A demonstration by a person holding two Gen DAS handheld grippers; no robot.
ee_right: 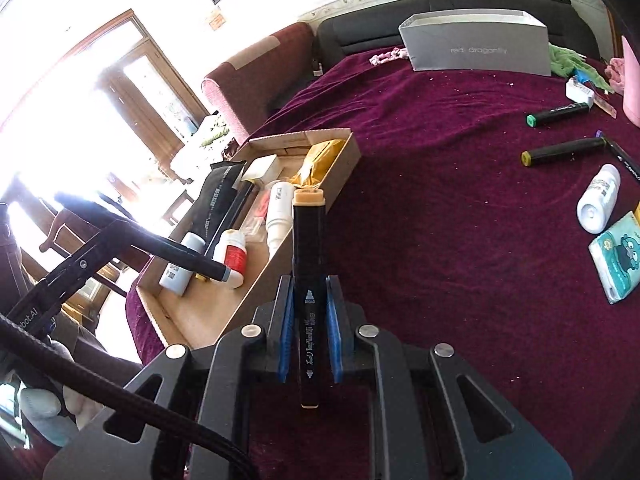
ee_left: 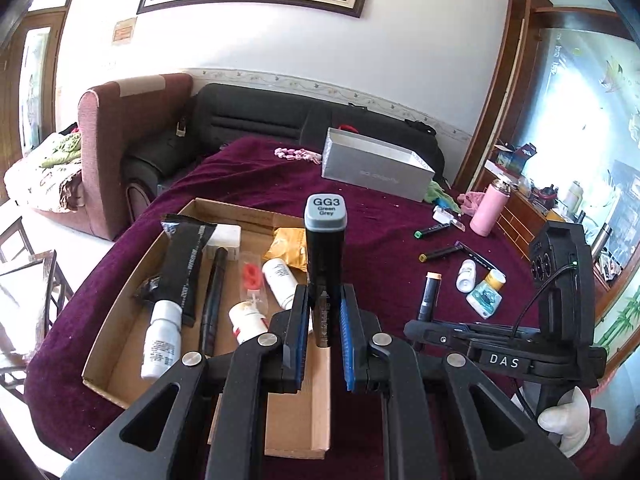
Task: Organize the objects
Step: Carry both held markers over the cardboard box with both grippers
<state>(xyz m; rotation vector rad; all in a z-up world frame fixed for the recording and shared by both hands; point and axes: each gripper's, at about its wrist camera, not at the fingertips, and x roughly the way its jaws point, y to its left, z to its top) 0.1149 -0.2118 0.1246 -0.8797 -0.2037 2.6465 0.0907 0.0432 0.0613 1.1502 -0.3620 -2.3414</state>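
A: On the purple-clothed surface (ee_left: pixel 248 184), what's the layout, biggest first?

B: The grey box (ee_left: pixel 376 168) sits far right. The cardboard tray (ee_left: pixel 120 344) lies near left, already holding a black pouch (ee_left: pixel 188 268), white bottles and a yellow packet (ee_left: pixel 288 248). Loose on the cloth to the right: a green-capped marker (ee_right: pixel 558 114), a yellow-capped marker (ee_right: pixel 562 152), a white bottle (ee_right: pixel 598 198) and a tissue pack (ee_right: pixel 618 262).

A: And the jaws?

B: Both narrow, each clamped on a marker. The left gripper (ee_left: pixel 325 312) holds the grey-capped marker (ee_left: pixel 324 248) over the tray's right side. The right gripper (ee_right: pixel 308 320) holds the tan-capped marker (ee_right: pixel 307 256) just right of the tray wall.

A: So which step?

B: Carrying, I'd judge: two markers picked up, neither yet in the tray.

A: Next?

B: Probably bring each over a bare patch of tray floor, lower it flat, then open, keeping clear of the bottles so nothing rolls.
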